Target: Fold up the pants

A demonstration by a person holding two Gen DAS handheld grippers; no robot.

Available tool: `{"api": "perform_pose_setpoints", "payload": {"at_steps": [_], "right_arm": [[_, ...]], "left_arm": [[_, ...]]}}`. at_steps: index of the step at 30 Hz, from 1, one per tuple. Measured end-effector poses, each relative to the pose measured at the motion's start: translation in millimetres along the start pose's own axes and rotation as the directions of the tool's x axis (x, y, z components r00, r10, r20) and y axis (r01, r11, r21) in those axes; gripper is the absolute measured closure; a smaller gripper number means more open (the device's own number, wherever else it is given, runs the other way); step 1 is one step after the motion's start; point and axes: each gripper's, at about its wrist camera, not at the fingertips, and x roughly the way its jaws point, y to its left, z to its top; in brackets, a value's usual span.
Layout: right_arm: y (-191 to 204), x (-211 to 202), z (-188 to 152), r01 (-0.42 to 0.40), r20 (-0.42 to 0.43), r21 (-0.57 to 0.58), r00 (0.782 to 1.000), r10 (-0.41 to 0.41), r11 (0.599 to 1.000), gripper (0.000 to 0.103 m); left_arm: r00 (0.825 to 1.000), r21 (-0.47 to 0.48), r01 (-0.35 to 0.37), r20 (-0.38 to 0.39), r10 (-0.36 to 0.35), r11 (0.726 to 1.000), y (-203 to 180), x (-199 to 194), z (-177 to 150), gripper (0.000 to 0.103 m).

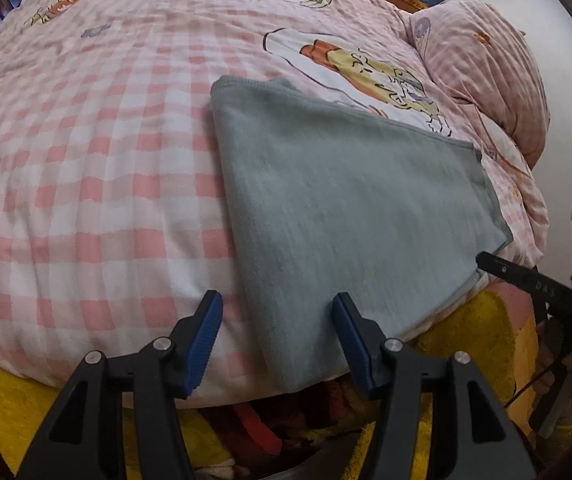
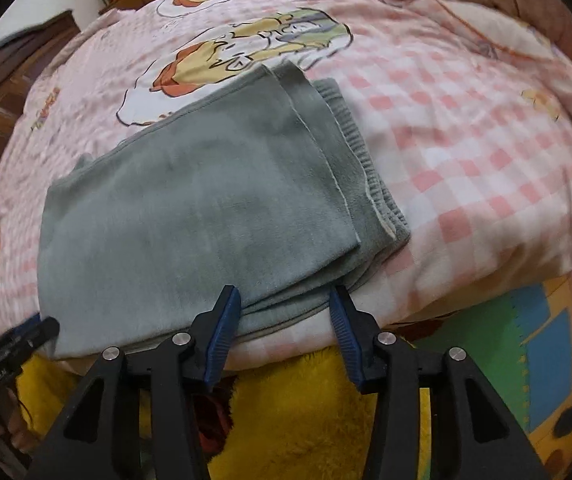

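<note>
- the pants (image 1: 350, 200) are lying folded in a flat grey rectangle on the bed (image 1: 86, 168), near its front edge, on a pink-and-white checked cover with cartoon prints.
- in the right wrist view the pants (image 2: 190, 216) are showing several stacked layers, with a ribbed band (image 2: 370, 168) peeking out along their right side.
- the left gripper (image 1: 276, 312) is hovering at the front edge of the bed, its jaws spread wide and holding nothing; the right blue pad is sitting over the near left corner of the pants, the left pad over bare cover.
- the right gripper (image 2: 284, 304) is hovering at the near right corner of the pants, jaws also spread and pinching nothing; whether the pads are touching the cloth is hard to tell.
- each gripper is showing at the margin of the other's view: the right gripper (image 1: 526, 280) by the right corner of the pants, the left gripper (image 2: 18, 340) by the left corner.
- a pillow (image 1: 486, 64) in a pink case is resting at the far right of the bed.
- a yellow fleece (image 2: 310, 412) is showing below the bed edge, under both grippers.
</note>
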Motion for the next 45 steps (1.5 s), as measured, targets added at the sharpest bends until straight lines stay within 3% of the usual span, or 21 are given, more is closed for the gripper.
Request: {"api": "perform_pose_setpoints", "payload": {"at_steps": [8,14,16,18,21,32,38,40,45], "right_arm": [[49,-29,-2,-0.024,0.072,-0.132,0.997,0.034,0.991,0.056],[76,8,-4,-0.067,-0.017,-0.157,0.998,0.065,0.985,0.055],[81,18,-7,-0.048,-0.019,-0.161,0.999,0.045,0.986,0.049],[84,22,-7,-0.065,-0.022,-0.165,0.998,0.062,0.984,0.032],[88,29,-8,-0.104,-0.033,-0.172,0.994,0.1,0.979,0.017],[107,38,-7,-0.031,-0.038,-0.19,0.999,0.024,0.981,0.005],[106,37,-10,-0.025,-0.011,-0.185,1.0,0.023,0.982,0.004],[105,36,-10,-0.033,-0.011,-0.189,0.999,0.031,0.981,0.004],[104,29,-9,-0.037,-0.008,-0.189,0.999,0.036,0.981,0.01]], "left_arm": [[1.0,-0.026,0.027,0.005,-0.027,0.999,5,4,12,0.043],[1.0,-0.03,0.013,-0.022,-0.013,0.999,5,13,11,0.041],[0.999,-0.041,0.027,-0.023,-0.028,0.999,7,14,12,0.039],[0.999,-0.04,0.035,-0.021,-0.036,0.999,8,15,12,0.038],[0.999,-0.024,0.045,-0.015,-0.045,0.999,6,17,12,0.034],[0.999,0.077,0.042,0.004,-0.042,0.996,-2,18,11,0.032],[0.999,0.093,0.034,0.027,-0.036,0.995,-4,18,9,0.033],[0.999,0.084,0.024,0.032,-0.027,0.996,-5,17,9,0.035],[0.999,0.053,0.015,0.051,-0.018,0.998,-7,12,10,0.054]]}}
